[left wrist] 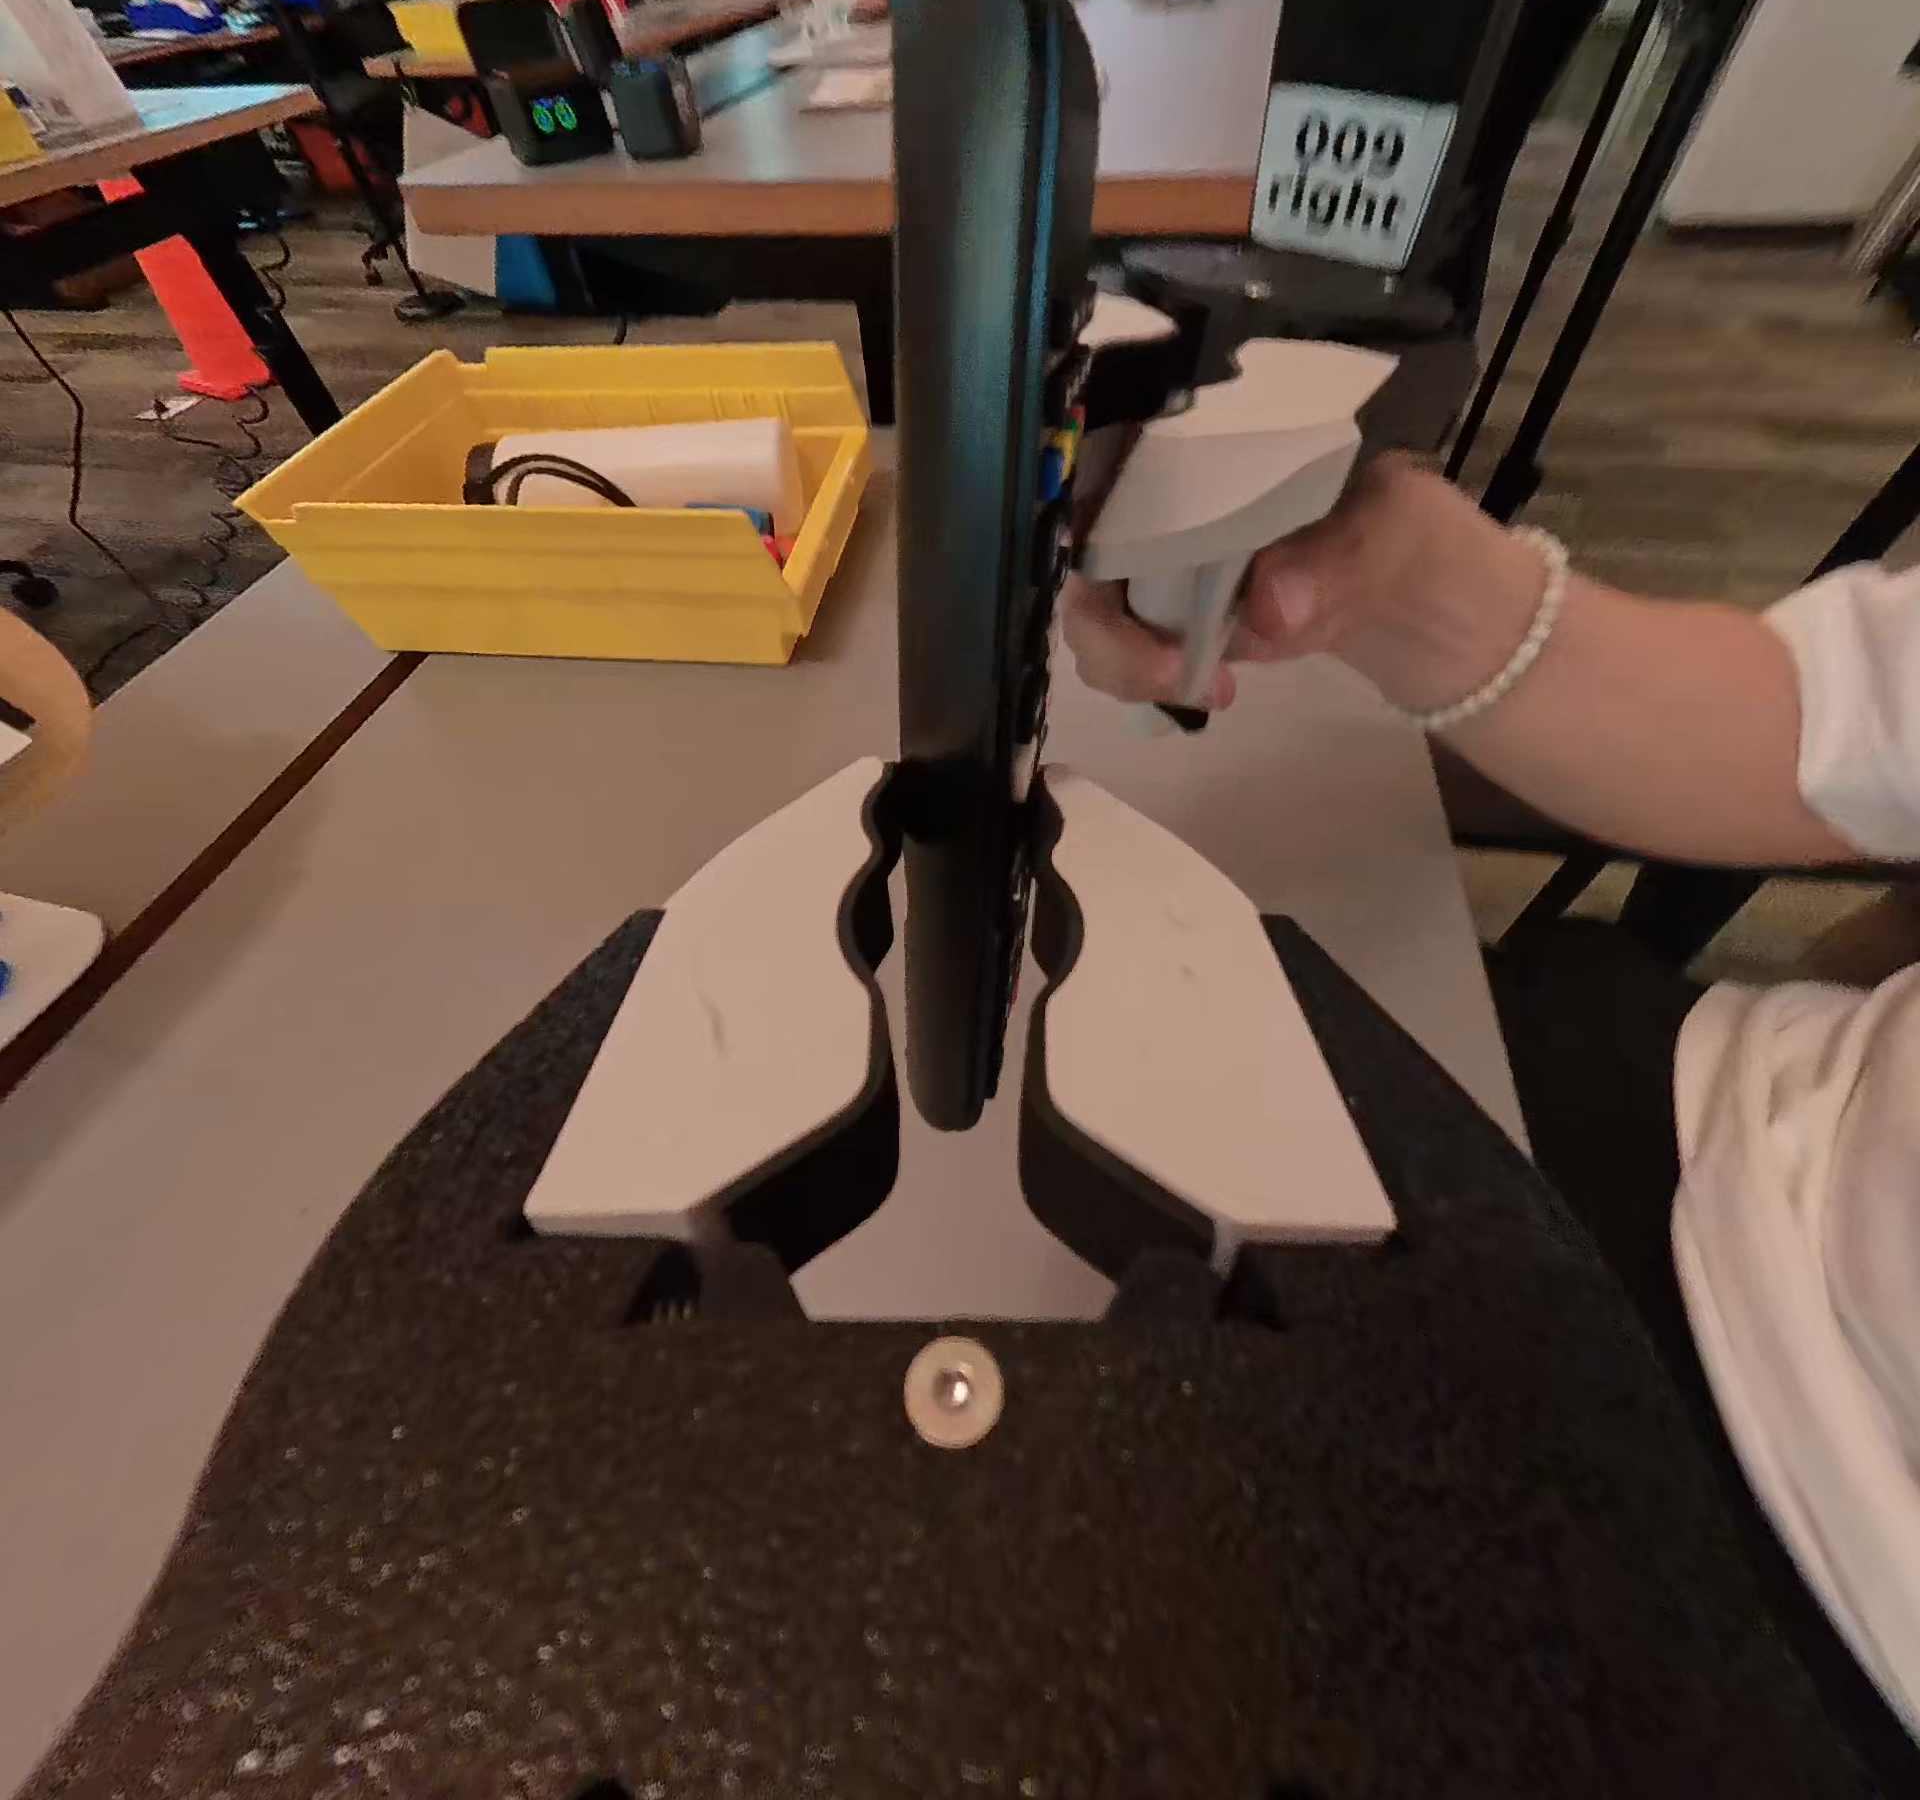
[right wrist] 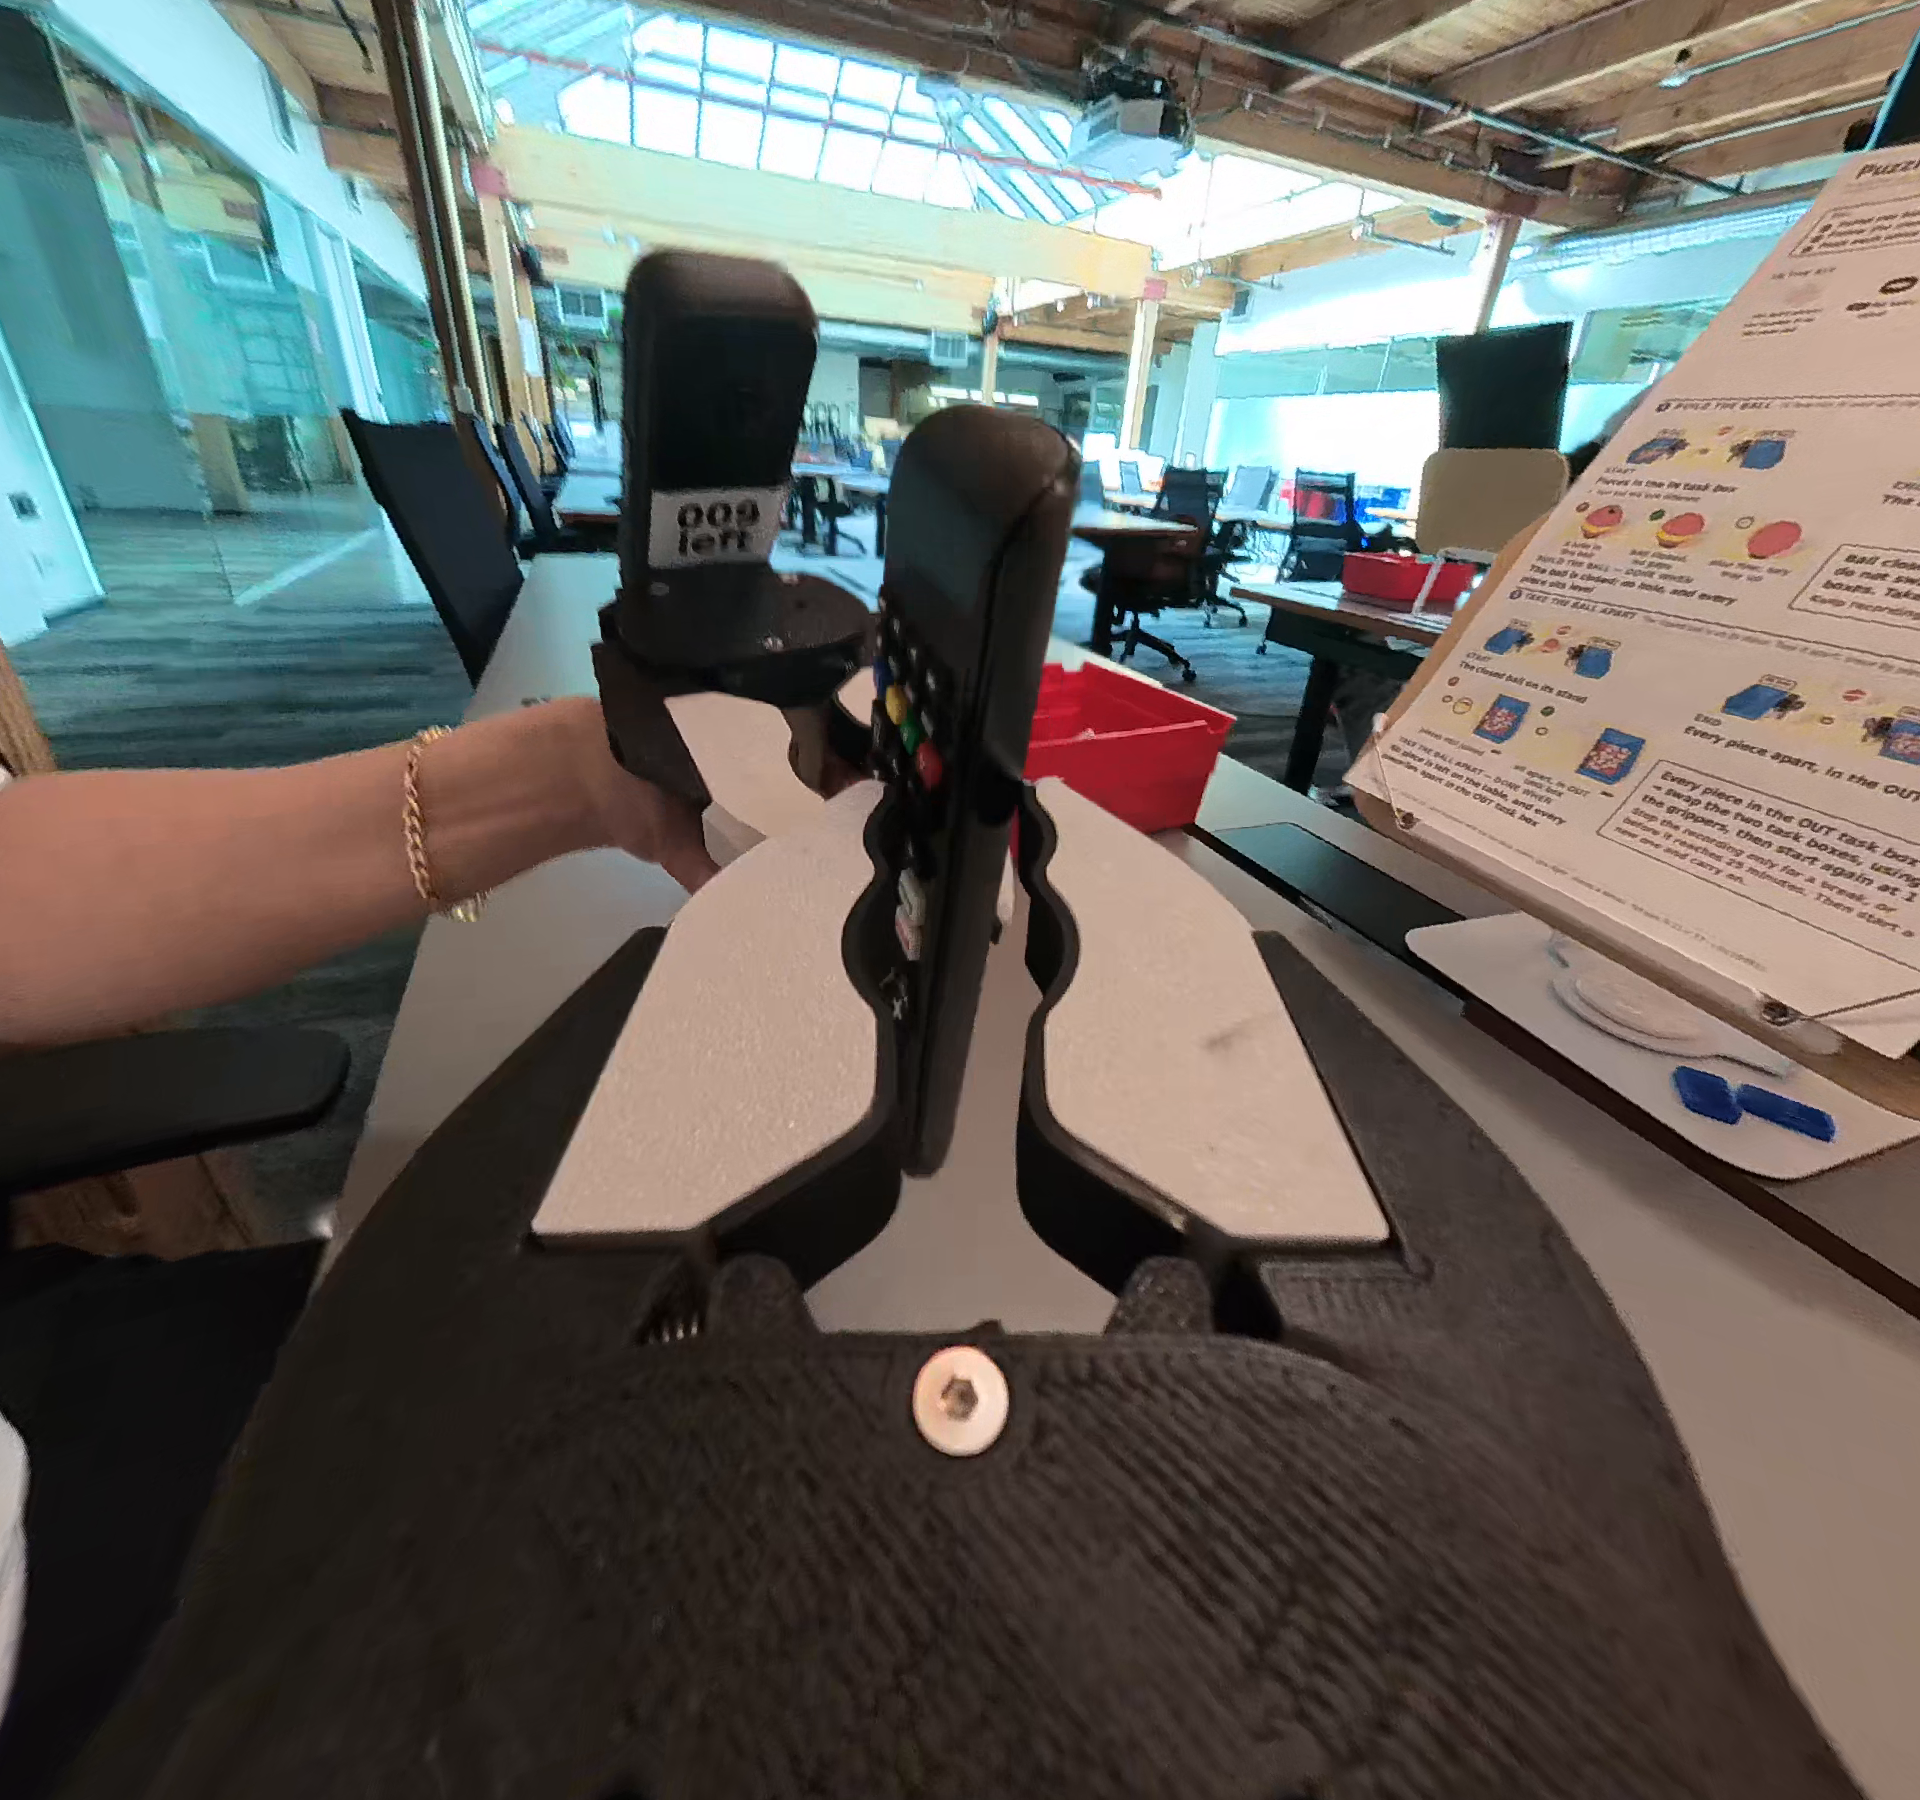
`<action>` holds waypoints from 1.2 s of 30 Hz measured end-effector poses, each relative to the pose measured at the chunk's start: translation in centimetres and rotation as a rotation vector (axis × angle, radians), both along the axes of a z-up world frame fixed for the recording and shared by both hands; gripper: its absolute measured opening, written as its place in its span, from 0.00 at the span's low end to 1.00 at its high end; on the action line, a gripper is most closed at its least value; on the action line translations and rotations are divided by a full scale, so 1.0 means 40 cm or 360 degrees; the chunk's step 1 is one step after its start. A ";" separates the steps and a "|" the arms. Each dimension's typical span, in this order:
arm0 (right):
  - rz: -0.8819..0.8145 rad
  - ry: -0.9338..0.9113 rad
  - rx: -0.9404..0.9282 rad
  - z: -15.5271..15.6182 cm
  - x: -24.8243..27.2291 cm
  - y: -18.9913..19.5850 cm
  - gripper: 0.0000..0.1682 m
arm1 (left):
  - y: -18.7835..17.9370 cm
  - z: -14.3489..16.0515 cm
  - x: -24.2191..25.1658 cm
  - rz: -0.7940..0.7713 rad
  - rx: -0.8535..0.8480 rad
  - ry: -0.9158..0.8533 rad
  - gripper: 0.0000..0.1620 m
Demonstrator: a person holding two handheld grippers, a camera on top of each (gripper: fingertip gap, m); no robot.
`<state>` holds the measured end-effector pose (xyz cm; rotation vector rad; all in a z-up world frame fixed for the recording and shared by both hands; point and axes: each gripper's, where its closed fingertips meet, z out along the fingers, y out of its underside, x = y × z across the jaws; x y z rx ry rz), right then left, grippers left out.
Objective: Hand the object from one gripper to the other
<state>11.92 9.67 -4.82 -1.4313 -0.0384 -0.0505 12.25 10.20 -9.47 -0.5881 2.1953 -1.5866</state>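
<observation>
Both my left gripper [left wrist: 961,929] and right gripper [right wrist: 951,961] are clamped on the remote [right wrist: 961,774] — I'd ease only one off, slowly, once the other feels solid.

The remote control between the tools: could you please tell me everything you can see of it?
The remote control is a long, slim black handset, apparently plastic, held upright on edge above the grey table. One face carries rows of small buttons, among them blue, yellow, green and red ones; the back is plain and rounded. Both the left tool and the right tool seem to clamp it from opposite sides. Nothing else touches it.
</observation>
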 end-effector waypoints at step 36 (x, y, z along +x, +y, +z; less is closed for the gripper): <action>0.0072 0.0183 -0.0122 -0.103 0.027 0.041 0.24 | 0.069 0.259 0.034 0.0133 -0.0553 0.0021 0.14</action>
